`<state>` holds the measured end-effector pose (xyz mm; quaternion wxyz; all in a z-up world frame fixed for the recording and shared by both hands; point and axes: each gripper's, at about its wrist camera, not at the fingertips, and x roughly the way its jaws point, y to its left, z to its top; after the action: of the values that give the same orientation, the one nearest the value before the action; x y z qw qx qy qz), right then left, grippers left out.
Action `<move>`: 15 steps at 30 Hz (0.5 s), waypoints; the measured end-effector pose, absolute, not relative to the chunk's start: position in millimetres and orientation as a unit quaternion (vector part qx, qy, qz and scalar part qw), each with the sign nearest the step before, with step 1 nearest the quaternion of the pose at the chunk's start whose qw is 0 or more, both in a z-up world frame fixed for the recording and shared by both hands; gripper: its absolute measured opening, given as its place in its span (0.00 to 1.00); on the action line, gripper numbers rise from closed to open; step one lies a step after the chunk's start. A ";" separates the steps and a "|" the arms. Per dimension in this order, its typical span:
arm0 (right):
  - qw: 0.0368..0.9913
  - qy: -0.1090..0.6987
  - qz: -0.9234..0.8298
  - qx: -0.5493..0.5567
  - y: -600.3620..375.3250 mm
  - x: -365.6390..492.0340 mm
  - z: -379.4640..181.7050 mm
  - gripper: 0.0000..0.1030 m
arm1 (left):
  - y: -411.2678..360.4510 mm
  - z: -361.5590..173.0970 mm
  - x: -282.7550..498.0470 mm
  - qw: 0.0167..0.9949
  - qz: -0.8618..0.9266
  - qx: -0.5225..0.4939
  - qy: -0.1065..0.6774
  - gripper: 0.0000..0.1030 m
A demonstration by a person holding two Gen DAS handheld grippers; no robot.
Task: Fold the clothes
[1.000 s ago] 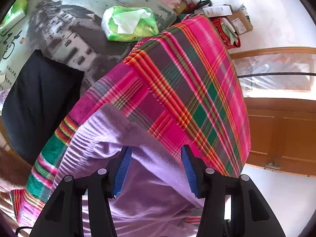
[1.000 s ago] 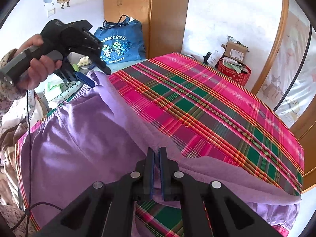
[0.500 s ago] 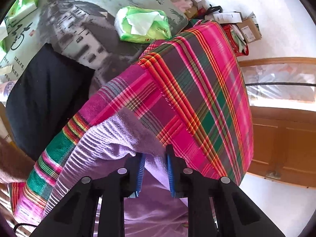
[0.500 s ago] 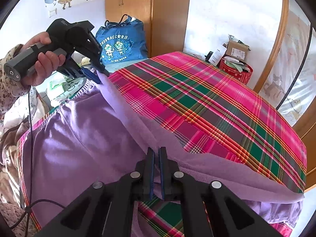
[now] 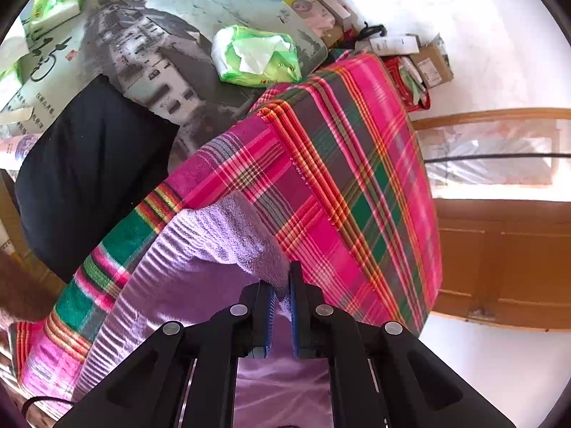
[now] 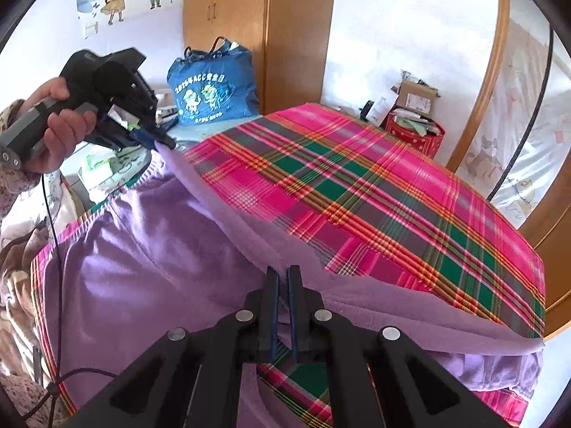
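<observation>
A lilac fleece garment (image 6: pixel 150 249) lies spread on a pink, green and orange plaid bedspread (image 6: pixel 374 196). It also shows in the left wrist view (image 5: pixel 200 271) on the plaid bedspread (image 5: pixel 357 185). My left gripper (image 5: pixel 282 285) is shut on the garment's far corner by its ribbed hem, and it shows held in a hand in the right wrist view (image 6: pixel 157 139). My right gripper (image 6: pixel 282 285) is shut on the garment's folded edge near the front. The edge runs taut between the two grippers.
A blue bag (image 6: pixel 210 89) stands by a wooden wardrobe (image 6: pixel 257 28). A green tissue pack (image 5: pixel 257 53) and a black cloth (image 5: pixel 85 164) lie on a printed mat beside the bed. Boxes and a red bin (image 6: pixel 417 132) sit at the far corner.
My left gripper closed from wide open onto the garment's corner and lifted it slightly. My right gripper stayed shut on the edge and barely moved.
</observation>
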<state>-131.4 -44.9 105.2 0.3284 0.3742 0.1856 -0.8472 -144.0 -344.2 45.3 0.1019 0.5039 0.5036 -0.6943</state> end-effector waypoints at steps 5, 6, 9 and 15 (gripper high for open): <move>0.322 0.185 -0.858 0.355 -44.4 -120.4 120.2 0.05 | -343.5 56.7 -130.3 0.094 -0.700 0.493 0.509 0.07; 0.320 0.186 -0.860 0.351 -44.4 -118.2 123.0 0.05 | -343.4 58.3 -127.1 0.092 -0.700 0.491 0.511 0.07; 0.318 0.183 -0.864 0.344 -42.6 -111.2 130.7 0.05 | -341.7 63.9 -116.2 0.086 -0.702 0.491 0.509 0.07; 0.318 0.184 -0.869 0.331 -41.5 -93.8 142.6 0.05 | -341.5 73.6 -96.2 0.082 -0.706 0.489 0.505 0.07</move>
<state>-93.8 -41.5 142.6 0.3177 0.3309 0.1843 -0.8693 -96.2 -341.5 73.6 0.0815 0.4893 0.5051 -0.7063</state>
